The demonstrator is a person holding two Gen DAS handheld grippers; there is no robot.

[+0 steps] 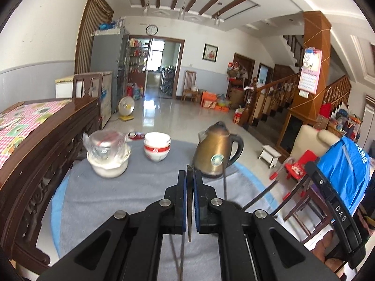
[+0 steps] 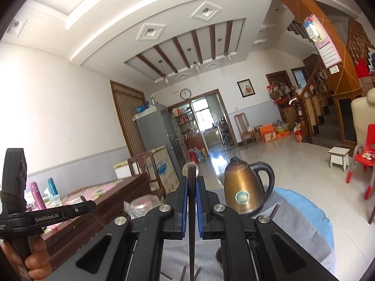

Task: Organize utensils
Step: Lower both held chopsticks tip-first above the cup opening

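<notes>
Left gripper [image 1: 189,182] clamped on a dark chopstick [image 1: 189,201]; right gripper [image 2: 191,187] pinched another chopstick [image 2: 191,201], both above the grey cloth [image 1: 117,199] | risk: I judged either could pivot loose, or strike the near kettle [image 1: 214,154]

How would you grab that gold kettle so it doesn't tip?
Probably by the black handle of the kettle. It loops out on the kettle's right side, so come in from the right and close across the loop. The gold body looks too wide and rounded for jaws. Both grippers already hold chopsticks, so one must free up first.
</notes>
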